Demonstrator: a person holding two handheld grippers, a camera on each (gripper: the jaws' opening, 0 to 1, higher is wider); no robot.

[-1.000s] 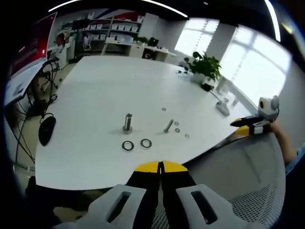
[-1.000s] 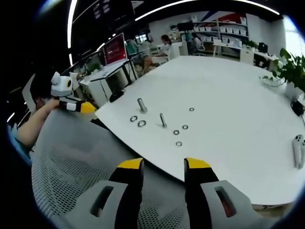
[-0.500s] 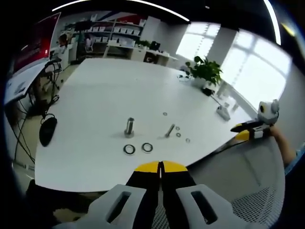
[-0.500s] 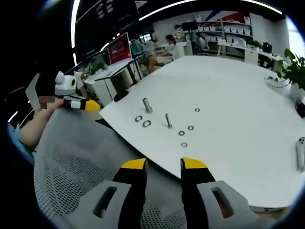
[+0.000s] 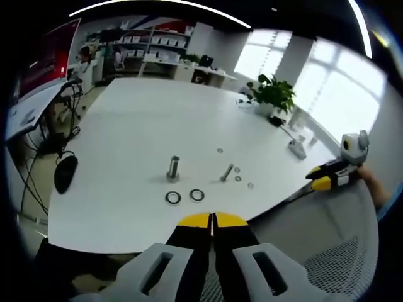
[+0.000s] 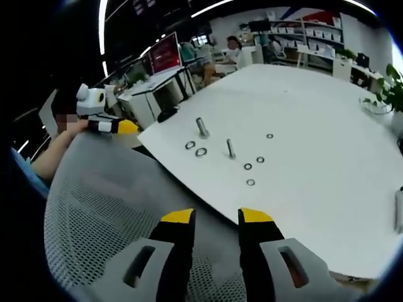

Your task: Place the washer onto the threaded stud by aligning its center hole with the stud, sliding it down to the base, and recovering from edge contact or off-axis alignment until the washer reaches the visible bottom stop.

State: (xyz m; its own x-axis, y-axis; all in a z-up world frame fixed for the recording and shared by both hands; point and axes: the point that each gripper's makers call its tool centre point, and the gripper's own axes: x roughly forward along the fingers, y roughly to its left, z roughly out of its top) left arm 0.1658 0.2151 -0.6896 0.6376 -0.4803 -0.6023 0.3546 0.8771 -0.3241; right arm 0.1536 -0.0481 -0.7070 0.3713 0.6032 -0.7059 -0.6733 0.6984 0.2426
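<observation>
Standing threaded steel stud on matte white table | flat ring washers beside | left hand-held gripper closed, right hand-held gripper seemingly parted

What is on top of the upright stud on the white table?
Nothing: the upright stud stands bare on the table, and two dark washers lie flat beside it. Its base is too small to judge.

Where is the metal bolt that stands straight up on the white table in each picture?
Left gripper view: the upright stud stands near the middle of the picture, just above two dark washers.
Right gripper view: the upright stud is up and left of the middle, near the table's near edge, with the same washers beside it.
Shared landmark: the slimmer bolt close by.
</observation>
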